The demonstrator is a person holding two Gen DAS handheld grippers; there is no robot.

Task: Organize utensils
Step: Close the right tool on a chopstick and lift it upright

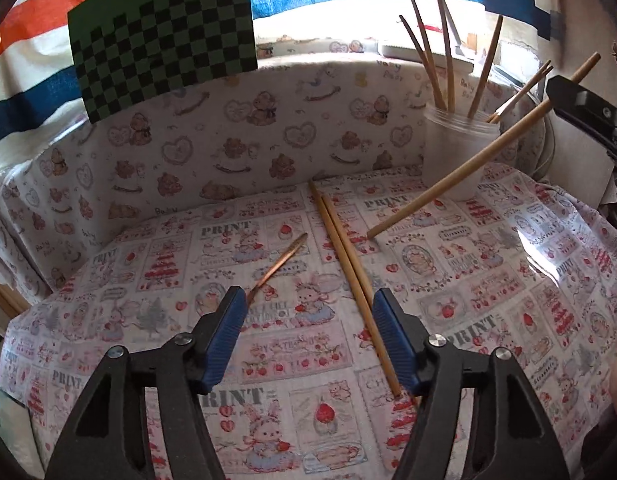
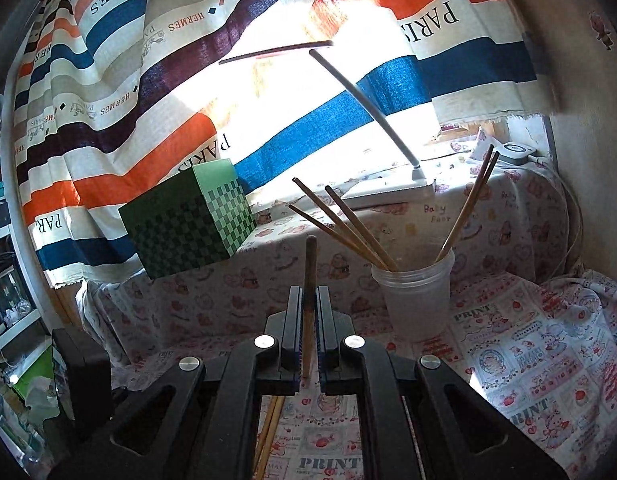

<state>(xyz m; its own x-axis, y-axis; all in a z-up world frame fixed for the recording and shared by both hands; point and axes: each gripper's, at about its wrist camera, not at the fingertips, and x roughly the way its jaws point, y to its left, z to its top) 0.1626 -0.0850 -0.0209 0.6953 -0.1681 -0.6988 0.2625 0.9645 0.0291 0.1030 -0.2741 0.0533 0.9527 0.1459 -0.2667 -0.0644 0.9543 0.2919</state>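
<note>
Clamping chopstick (image 2: 309, 280) upright in right tongs (image 2: 308, 300) | left tongs (image 1: 308, 300) apart, empty | cup (image 2: 414, 300) beside

Black tongs (image 1: 306, 300) with ribbed blue pads (image 1: 396, 340) and silver screws (image 1: 436, 339).

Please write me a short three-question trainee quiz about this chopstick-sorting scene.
1. True or false: the right gripper is shut on a chopstick.
2. How many chopsticks lie side by side as a pair on the tablecloth in the left wrist view?
3. Where do sorted chopsticks stand? A) green checkered box B) translucent cup C) window sill

Key: 1 true. 2 two; they lie near the open left gripper. 3 B.
</note>
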